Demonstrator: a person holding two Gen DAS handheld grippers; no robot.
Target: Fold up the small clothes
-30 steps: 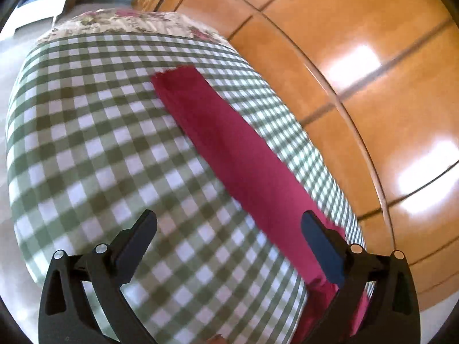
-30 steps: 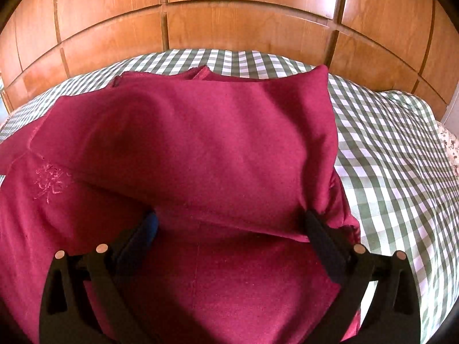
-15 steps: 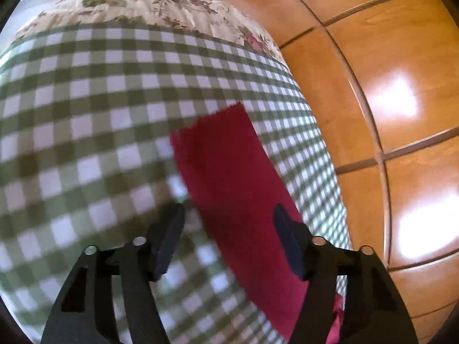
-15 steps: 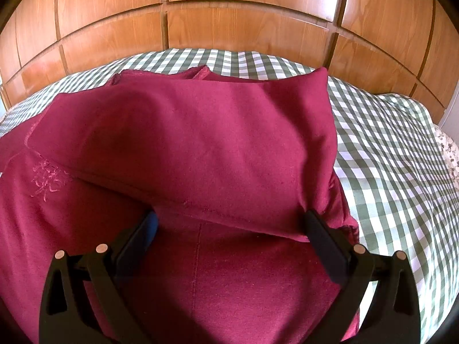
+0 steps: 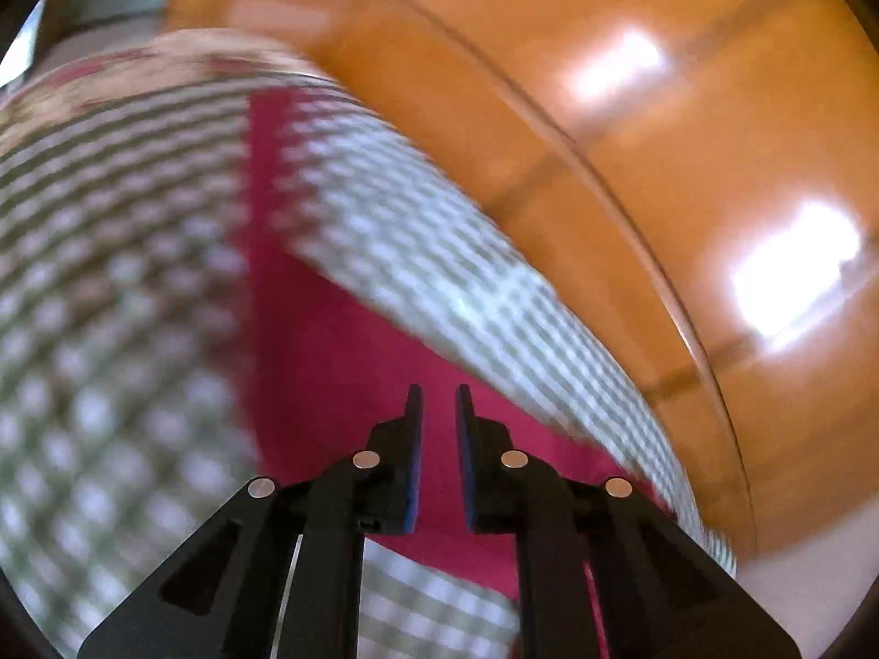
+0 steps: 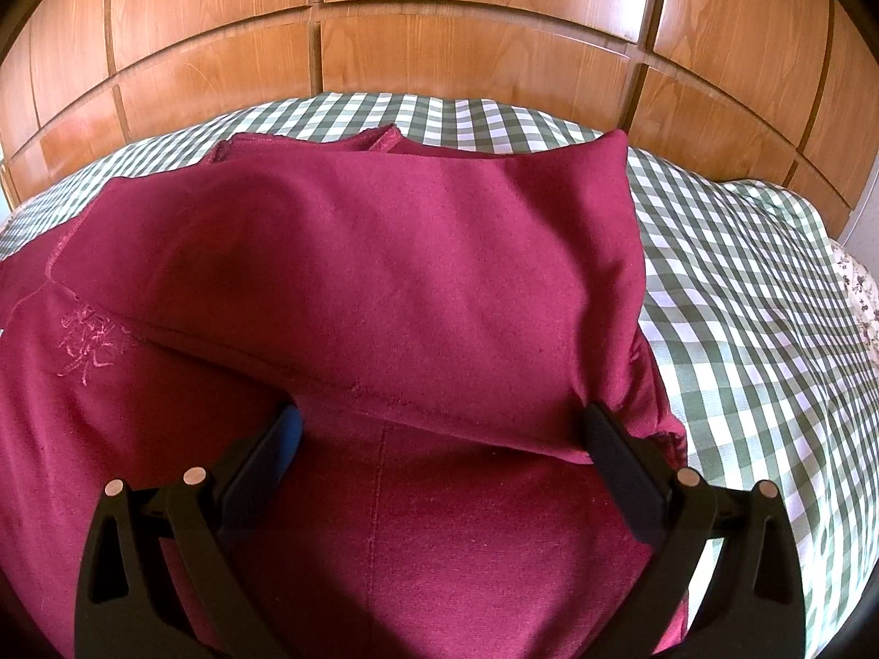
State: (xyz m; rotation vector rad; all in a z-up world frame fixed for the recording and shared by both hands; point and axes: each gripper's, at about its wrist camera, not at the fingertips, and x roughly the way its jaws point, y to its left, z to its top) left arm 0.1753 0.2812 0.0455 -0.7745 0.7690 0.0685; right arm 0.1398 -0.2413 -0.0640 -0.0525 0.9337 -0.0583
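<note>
The sleeve fold is in hand: the left gripper [image 5: 438, 406] has just been closing on the maroon sleeve [image 5: 329, 329], which runs toward 11 o'clock over the checked bedcover [image 5: 110, 329]; whether the cloth is pinched is unclear. The right gripper [image 6: 439, 428] is spread wide on the maroon garment's [image 6: 384, 274] folded body. Next, the sleeve should be carried onto the body.

A bed covered with a green-and-white checked cotton spread [image 6: 741, 296] carries everything here, and it stands against a glossy panelled wooden headboard [image 6: 467, 55]. At the spread's far right edge a cream fabric with a small floral print [image 6: 857, 285] shows beside it. Directly on the checks lies a dark red soft-fabric garment [image 6: 412, 274], partly folded, one layer doubled over another, with a faint embroidered motif near its left side. In the blurred left wrist view a long strip of that red cloth [image 5: 307, 329] runs across the checked spread [image 5: 110, 329].
</note>
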